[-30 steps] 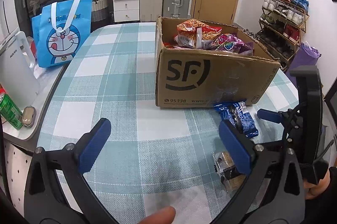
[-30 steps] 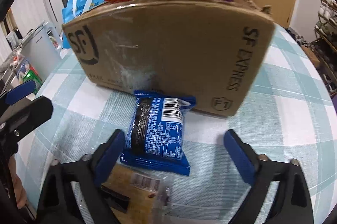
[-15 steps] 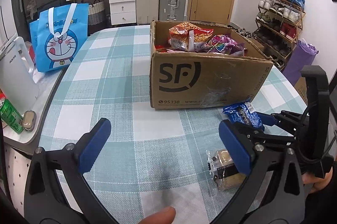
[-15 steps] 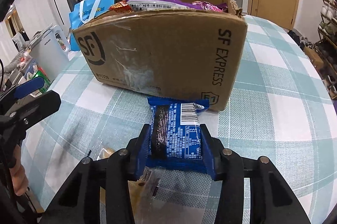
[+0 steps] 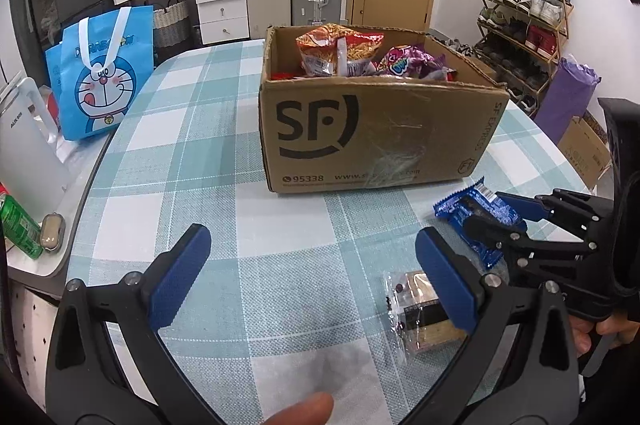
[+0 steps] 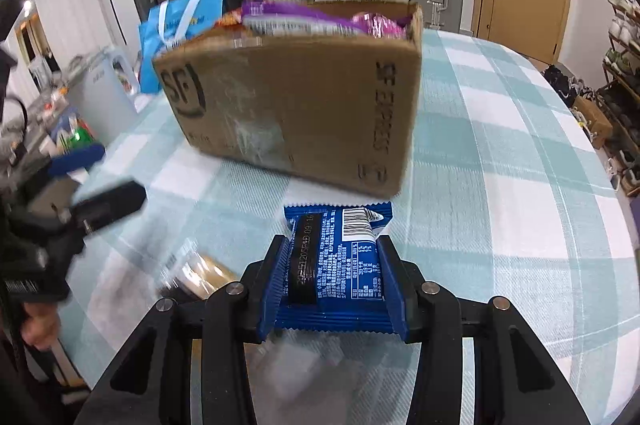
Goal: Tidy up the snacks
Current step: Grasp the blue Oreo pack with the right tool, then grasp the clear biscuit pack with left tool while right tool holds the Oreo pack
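Note:
My right gripper (image 6: pixel 334 265) is shut on a blue snack packet (image 6: pixel 340 257) and holds it above the table, in front of the brown SF cardboard box (image 6: pixel 296 105). In the left wrist view the same packet (image 5: pixel 472 217) sits in the right gripper (image 5: pixel 496 225) at the right, near the box's (image 5: pixel 360 133) front corner. The box holds red and purple snack bags (image 5: pixel 340 53). My left gripper (image 5: pixel 312 273) is open and empty over the tablecloth. A clear-wrapped brown snack (image 5: pixel 420 309) lies on the table behind its right finger; it also shows blurred in the right wrist view (image 6: pixel 200 273).
The round table has a teal checked cloth (image 5: pixel 180 153). A blue Doraemon bag (image 5: pixel 100 77) stands at its left edge. A white appliance (image 5: pixel 24 153) and a green can (image 5: pixel 18 229) sit on a side counter. A shoe rack (image 5: pixel 524 25) stands at the right.
My right gripper has closed on the blue packet and lifted it off the table, drawing back from the box. My left gripper has pulled back a little and stays open.

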The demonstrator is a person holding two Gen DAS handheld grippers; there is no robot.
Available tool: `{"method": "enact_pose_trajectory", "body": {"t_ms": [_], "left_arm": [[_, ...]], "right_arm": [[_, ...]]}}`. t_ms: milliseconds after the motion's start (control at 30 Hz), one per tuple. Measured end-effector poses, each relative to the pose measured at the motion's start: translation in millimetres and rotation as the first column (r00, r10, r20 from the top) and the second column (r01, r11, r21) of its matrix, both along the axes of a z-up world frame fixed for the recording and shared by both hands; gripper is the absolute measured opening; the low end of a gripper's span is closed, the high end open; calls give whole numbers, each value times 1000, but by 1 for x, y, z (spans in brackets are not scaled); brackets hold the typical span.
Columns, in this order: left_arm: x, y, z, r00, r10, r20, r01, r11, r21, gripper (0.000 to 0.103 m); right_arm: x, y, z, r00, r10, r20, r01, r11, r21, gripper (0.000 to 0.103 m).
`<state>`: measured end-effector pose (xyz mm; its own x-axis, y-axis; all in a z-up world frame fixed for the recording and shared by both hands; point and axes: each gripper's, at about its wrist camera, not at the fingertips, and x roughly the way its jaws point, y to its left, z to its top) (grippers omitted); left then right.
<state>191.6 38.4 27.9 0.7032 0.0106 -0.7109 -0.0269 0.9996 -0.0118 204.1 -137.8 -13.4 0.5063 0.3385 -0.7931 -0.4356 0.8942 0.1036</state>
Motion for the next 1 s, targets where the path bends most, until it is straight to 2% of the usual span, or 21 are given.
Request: {"method": "enact_pose_trajectory", "body": {"t_ms": [200, 467, 700, 867, 1000], "left_arm": [[4, -9, -12, 999, -20, -33, 20, 1000, 3, 102], [4, -33, -27, 992, -92, -80, 92, 996, -4, 102], [1, -55, -35, 976, -179, -121, 179, 984, -10, 102], [-5, -77, -42, 957, -252, -146, 256, 967, 10, 102], [-4, -88, -50, 945, -277, -173, 282, 959, 5, 102]], "right_arm": [[-12, -11, -11, 1000, 28, 13, -27, 996, -83, 45], [-18, -21, -13, 999, -24, 36, 27, 997, -79, 44], [-15, -43, -7, 992, -111, 52, 109, 994, 29, 44], [-17, -52, 7, 984, -145, 103, 132, 984, 123, 44], [-16, -52, 10, 984, -146, 101, 131, 981, 140, 44]]}}
